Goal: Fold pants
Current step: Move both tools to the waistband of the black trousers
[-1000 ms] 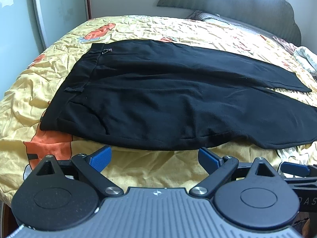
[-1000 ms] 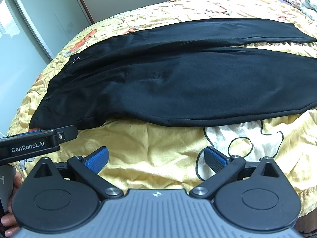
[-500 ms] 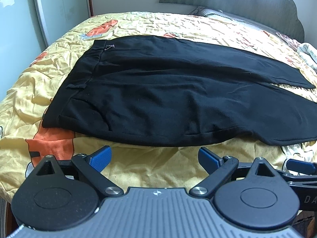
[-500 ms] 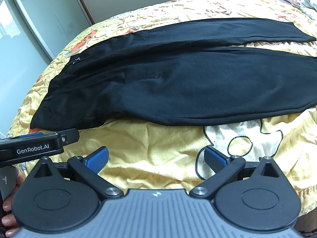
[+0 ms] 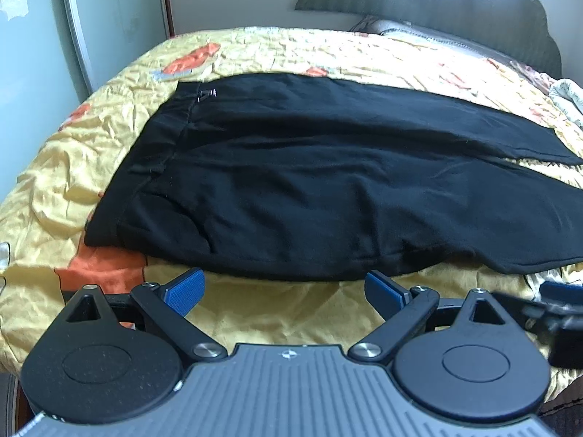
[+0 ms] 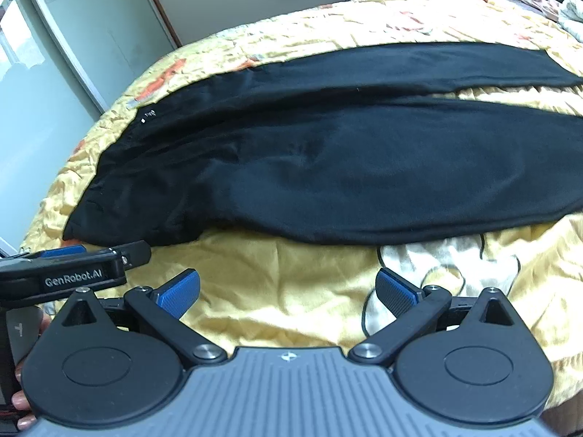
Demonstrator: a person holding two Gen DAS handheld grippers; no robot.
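Black pants (image 5: 309,182) lie spread flat across the yellow bedspread, waistband to the left, both legs running right. In the right wrist view the pants (image 6: 346,167) fill the middle, the two legs side by side with a narrow gap at the right. My left gripper (image 5: 286,289) hovers open just short of the pants' near edge, nothing between its blue pads. My right gripper (image 6: 288,291) is open too, over bare bedspread a little before the near leg's hem edge. The left gripper's body (image 6: 69,269) shows at the left of the right wrist view.
The bed's yellow spread (image 5: 255,313) has orange and white prints and many creases. A grey headboard (image 5: 419,7) and pillows (image 5: 419,34) lie at the far end. A glass door (image 6: 73,54) stands to the left. Crumpled cloth (image 5: 568,94) sits at the far right.
Both grippers have moved closer to the pants' near edge, the left one more. The pants lie as before and both grippers stay open.
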